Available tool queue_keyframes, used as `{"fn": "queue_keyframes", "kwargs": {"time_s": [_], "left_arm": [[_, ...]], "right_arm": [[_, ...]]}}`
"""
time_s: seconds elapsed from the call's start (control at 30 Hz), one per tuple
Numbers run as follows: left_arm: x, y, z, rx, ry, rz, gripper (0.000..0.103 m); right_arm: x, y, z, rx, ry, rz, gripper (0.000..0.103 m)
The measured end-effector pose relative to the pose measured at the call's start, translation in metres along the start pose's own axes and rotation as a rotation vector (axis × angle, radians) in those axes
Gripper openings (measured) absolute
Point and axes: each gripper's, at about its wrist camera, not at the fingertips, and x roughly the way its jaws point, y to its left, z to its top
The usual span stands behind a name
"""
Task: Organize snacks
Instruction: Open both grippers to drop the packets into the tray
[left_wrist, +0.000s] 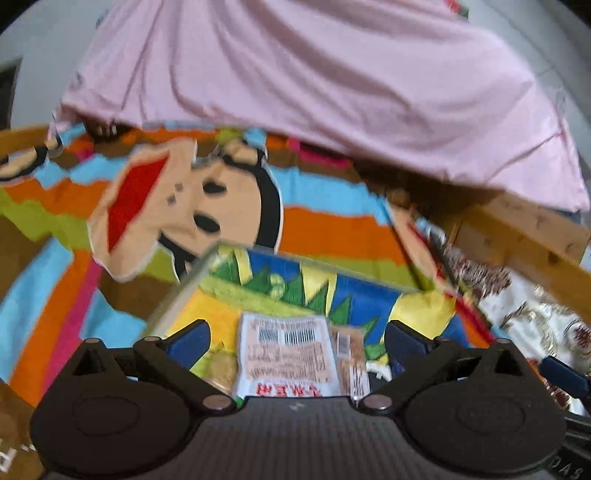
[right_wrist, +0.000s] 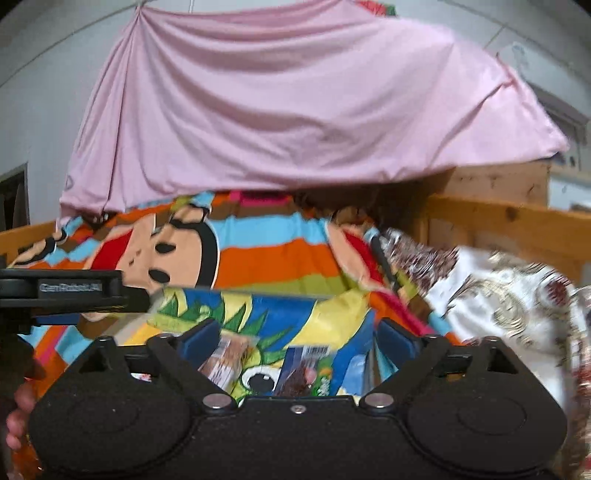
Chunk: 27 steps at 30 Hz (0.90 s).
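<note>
Left claw (left_wrist: 297, 341): two blue-padded fingers (left_wrist: 190, 341) spread wide apart, nothing between the pads. Below and ahead, a clear-walled bin (left_wrist: 192, 275) with a blue, yellow and green cartoon print showing through it. Inside the bin: a pale packet (left_wrist: 286, 354) lying flat, barcode and printed text facing up; a narrow brownish packet (left_wrist: 351, 365) touching its right edge; a yellowish snack (left_wrist: 218, 367) at its left. Beyond the bin, a striped cartoon bedspread (left_wrist: 325, 225). Above it, a hanging pink sheet (left_wrist: 314, 74). Right: a wooden rail (left_wrist: 524, 236) and a floral cloth (left_wrist: 535, 317). Image blurred.
</note>
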Motion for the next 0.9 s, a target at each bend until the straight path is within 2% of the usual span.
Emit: {"fn": "queue_keyframes", "kwargs": {"time_s": [0.13, 0.2, 0.3, 0.57, 0.9], "left_arm": [[-0.036, 0.004, 0.008, 0.008, -0.072, 0.008, 0.102], [-0.054, 0.005, 0.009, 0.031, -0.097, 0.019, 0.102], [-0.083, 0.007, 0.009, 0.064, -0.124, 0.023, 0.103], [-0.143, 0.015, 0.001, 0.081, -0.133, 0.042, 0.103], [-0.201, 0.028, -0.014, 0.109, -0.146, 0.053, 0.103]], "right_arm": [[-0.031, 0.003, 0.012, -0.016, -0.047, -0.004, 0.097], [-0.049, 0.005, 0.018, -0.013, -0.077, 0.002, 0.102], [-0.077, 0.01, 0.022, -0.009, -0.121, -0.003, 0.102], [-0.142, 0.028, 0.021, -0.017, -0.188, -0.001, 0.102], [-0.209, 0.054, 0.007, -0.021, -0.223, 0.01, 0.102]]}}
